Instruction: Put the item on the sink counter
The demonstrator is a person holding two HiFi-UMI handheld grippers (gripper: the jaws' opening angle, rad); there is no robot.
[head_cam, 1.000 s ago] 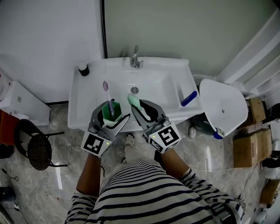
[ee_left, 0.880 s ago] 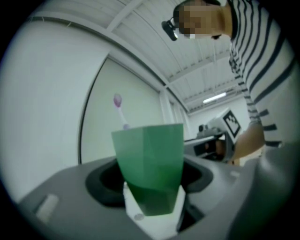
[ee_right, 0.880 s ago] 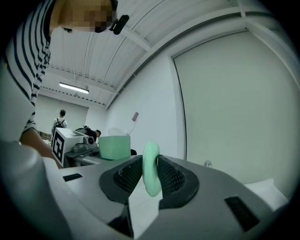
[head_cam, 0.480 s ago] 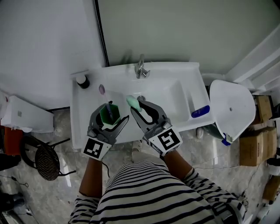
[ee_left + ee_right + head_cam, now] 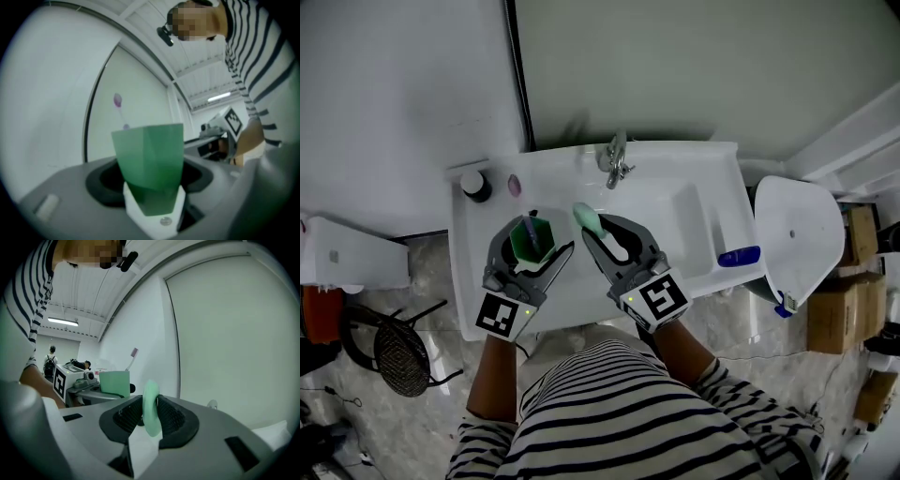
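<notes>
My left gripper (image 5: 531,246) is shut on a green faceted cup (image 5: 529,238) with a toothbrush in it, whose purple head (image 5: 514,185) sticks out toward the wall. In the left gripper view the cup (image 5: 150,159) stands upright between the jaws and the brush head (image 5: 117,99) rises behind it. My right gripper (image 5: 602,239) is shut on a pale green, flat soft item (image 5: 587,218), which the right gripper view shows pinched between the ribbed pads (image 5: 151,406). Both grippers hover over the front left of the white sink (image 5: 675,202).
A chrome faucet (image 5: 616,161) stands at the back of the sink. A black-capped bottle (image 5: 474,184) sits on the counter's back left corner, a blue item (image 5: 739,256) on its right side. A white toilet lid (image 5: 797,239) and cardboard boxes (image 5: 839,319) are to the right.
Both grippers have moved forward together over the sink, still holding the cup and the pale green item. The sink now sits lower in the head view, under the grippers.
</notes>
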